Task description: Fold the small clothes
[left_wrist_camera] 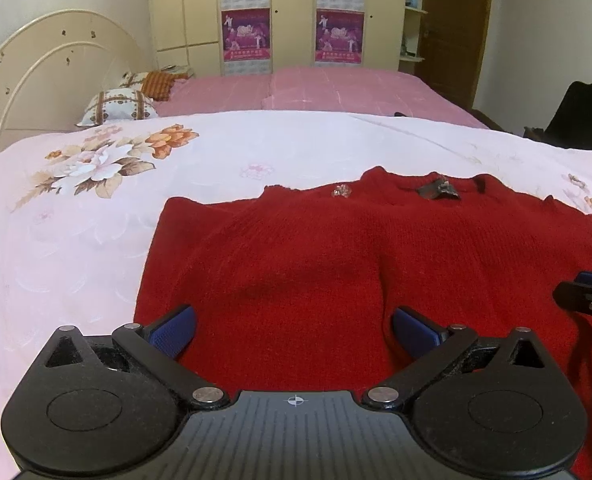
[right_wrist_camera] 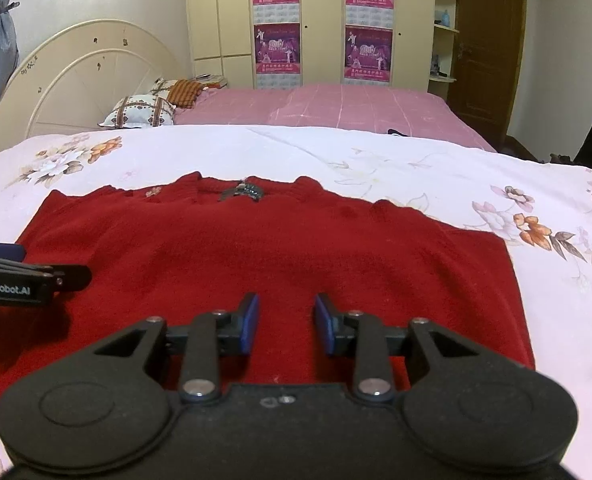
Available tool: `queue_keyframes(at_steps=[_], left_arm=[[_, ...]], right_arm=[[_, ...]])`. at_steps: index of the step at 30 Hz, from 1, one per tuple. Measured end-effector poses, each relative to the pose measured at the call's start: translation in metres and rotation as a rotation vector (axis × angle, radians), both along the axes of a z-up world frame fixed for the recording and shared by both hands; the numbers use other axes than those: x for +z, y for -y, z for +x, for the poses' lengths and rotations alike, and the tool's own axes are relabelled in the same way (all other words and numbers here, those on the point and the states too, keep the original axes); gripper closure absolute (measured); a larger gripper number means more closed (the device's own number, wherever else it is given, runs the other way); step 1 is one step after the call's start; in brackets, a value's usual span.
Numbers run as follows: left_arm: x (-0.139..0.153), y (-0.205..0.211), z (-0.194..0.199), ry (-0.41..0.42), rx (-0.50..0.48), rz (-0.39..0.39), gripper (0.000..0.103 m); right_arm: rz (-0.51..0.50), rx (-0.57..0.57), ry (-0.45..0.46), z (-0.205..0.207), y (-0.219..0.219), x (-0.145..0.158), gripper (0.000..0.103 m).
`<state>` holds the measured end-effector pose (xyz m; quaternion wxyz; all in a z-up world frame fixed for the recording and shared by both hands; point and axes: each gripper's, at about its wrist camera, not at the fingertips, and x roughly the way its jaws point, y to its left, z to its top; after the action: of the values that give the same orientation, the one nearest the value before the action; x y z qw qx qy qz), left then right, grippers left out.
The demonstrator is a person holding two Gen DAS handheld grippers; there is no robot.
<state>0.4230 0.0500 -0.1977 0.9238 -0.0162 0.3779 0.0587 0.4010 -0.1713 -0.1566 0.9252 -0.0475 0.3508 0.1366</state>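
Observation:
A red knitted sweater (left_wrist_camera: 315,264) lies flat on a white floral bedspread (left_wrist_camera: 96,208), collar away from me, with a dark label at the neckline (left_wrist_camera: 437,191). It also shows in the right wrist view (right_wrist_camera: 256,256). My left gripper (left_wrist_camera: 294,330) is wide open and empty, just above the sweater's near left part. My right gripper (right_wrist_camera: 286,322) is partly open and empty, over the sweater's near middle. Each gripper shows at the edge of the other's view: the right one (left_wrist_camera: 587,300), the left one (right_wrist_camera: 28,272).
The bedspread (right_wrist_camera: 455,184) covers the near bed. Behind it is a pink bed (left_wrist_camera: 315,92) with pillows (left_wrist_camera: 116,106) and a cream headboard (left_wrist_camera: 48,76). A wardrobe with posters (left_wrist_camera: 292,16) and a brown door (left_wrist_camera: 455,28) stand at the back. A dark bag (left_wrist_camera: 579,114) is at the right.

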Motion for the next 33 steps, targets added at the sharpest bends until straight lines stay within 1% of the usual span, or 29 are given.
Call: queue_keyframes(at_steps=[1, 3, 5, 8, 10, 12, 14, 17, 20, 22, 24, 25, 26, 27, 29, 30, 33], left_arm=[[0.002, 0.001, -0.001, -0.007, 0.001, 0.002, 0.0], [0.007, 0.003, -0.003, -0.017, -0.002, 0.008, 0.0], [0.01, 0.005, -0.008, -0.019, -0.009, 0.022, 0.0], [0.017, 0.01, -0.02, -0.013, -0.024, 0.031, 0.0], [0.02, 0.012, -0.029, -0.011, -0.036, 0.031, 0.0], [0.023, 0.015, -0.04, -0.02, -0.043, 0.012, 0.0], [0.025, 0.015, -0.052, -0.031, -0.042, -0.024, 0.0], [0.026, 0.012, -0.077, -0.033, -0.028, -0.097, 0.0], [0.023, 0.007, -0.104, -0.055, 0.001, -0.168, 0.0], [0.02, 0.001, -0.121, -0.063, 0.036, -0.243, 0.0], [0.015, -0.006, -0.137, -0.067, 0.079, -0.343, 0.0], [0.01, -0.011, -0.145, -0.075, 0.109, -0.406, 0.0], [0.006, -0.015, -0.15, -0.08, 0.13, -0.446, 0.0], [0.002, -0.017, -0.154, -0.073, 0.14, -0.473, 0.0], [-0.001, -0.018, -0.16, -0.044, 0.137, -0.497, 0.0], [-0.004, -0.02, -0.161, -0.034, 0.14, -0.524, 0.0], [-0.014, -0.036, -0.16, 0.017, 0.192, -0.684, 0.001]], right_arm=[[0.006, -0.002, -0.003, -0.001, 0.0, 0.002, 0.071], [0.035, -0.013, 0.0, -0.006, 0.001, 0.009, 0.065], [0.067, -0.027, 0.002, -0.011, 0.004, 0.015, 0.061], [0.102, -0.039, -0.007, -0.019, 0.006, 0.021, 0.061], [0.106, -0.032, -0.011, -0.026, 0.005, 0.023, 0.061], [0.096, -0.02, -0.009, -0.034, 0.004, 0.025, 0.061], [0.084, -0.011, -0.007, -0.042, 0.003, 0.025, 0.061], [0.088, -0.006, -0.011, -0.053, 0.003, 0.026, 0.061], [0.094, -0.006, -0.011, -0.065, 0.005, 0.027, 0.061], [0.096, -0.004, -0.017, -0.071, 0.006, 0.026, 0.061], [0.096, -0.004, -0.02, -0.076, 0.006, 0.024, 0.061], [0.095, -0.004, -0.021, -0.079, 0.007, 0.024, 0.061], [0.095, -0.005, -0.021, -0.081, 0.007, 0.023, 0.061], [0.096, -0.005, -0.022, -0.082, 0.006, 0.022, 0.061], [0.099, -0.003, -0.022, -0.084, 0.007, 0.022, 0.061], [0.1, -0.002, -0.022, -0.086, 0.007, 0.021, 0.061], [0.103, 0.002, -0.021, -0.086, 0.004, 0.02, 0.061]])
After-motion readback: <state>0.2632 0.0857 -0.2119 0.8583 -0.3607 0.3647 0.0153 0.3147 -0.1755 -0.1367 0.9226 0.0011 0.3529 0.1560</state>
